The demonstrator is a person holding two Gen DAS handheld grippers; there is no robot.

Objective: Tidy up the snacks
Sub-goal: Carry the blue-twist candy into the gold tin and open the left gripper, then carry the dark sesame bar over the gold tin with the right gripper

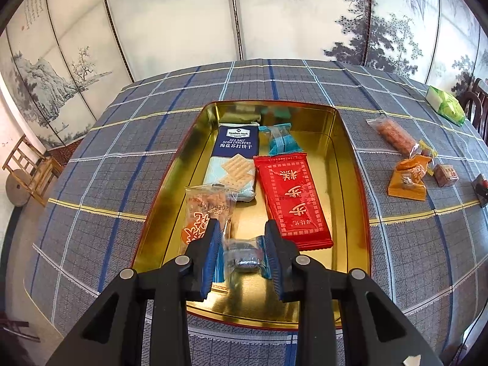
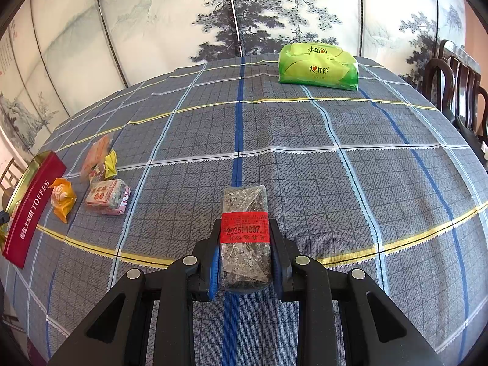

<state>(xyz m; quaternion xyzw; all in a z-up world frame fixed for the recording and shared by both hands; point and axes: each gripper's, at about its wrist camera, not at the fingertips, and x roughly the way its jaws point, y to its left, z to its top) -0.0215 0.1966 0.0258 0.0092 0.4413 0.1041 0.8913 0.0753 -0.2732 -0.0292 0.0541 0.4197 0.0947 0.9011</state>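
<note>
Snacks: five sit in the tin (image 1: pixel 350 158); left gripper (image 1: pixel 242 244) pinches a small candy (image 1: pixel 242 257), right gripper (image 2: pixel 245 238) clamps a grey bar (image 2: pixel 245 244); three loose ones wait at my nine o'clock.

1. A table in a grey plaid cloth (image 2: pixel 305 167) carries everything.
2. A gold tin (image 1: pixel 350 164) sits mid-table.
3. Loose wrapped snacks (image 1: pixel 407 180) lie beside it.
4. A green tissue pack (image 2: pixel 317 67) rests near the far edge.

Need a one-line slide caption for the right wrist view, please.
Right gripper shut on a grey snack bar with a red band over the plaid tablecloth, red toffee tin at left.
</note>
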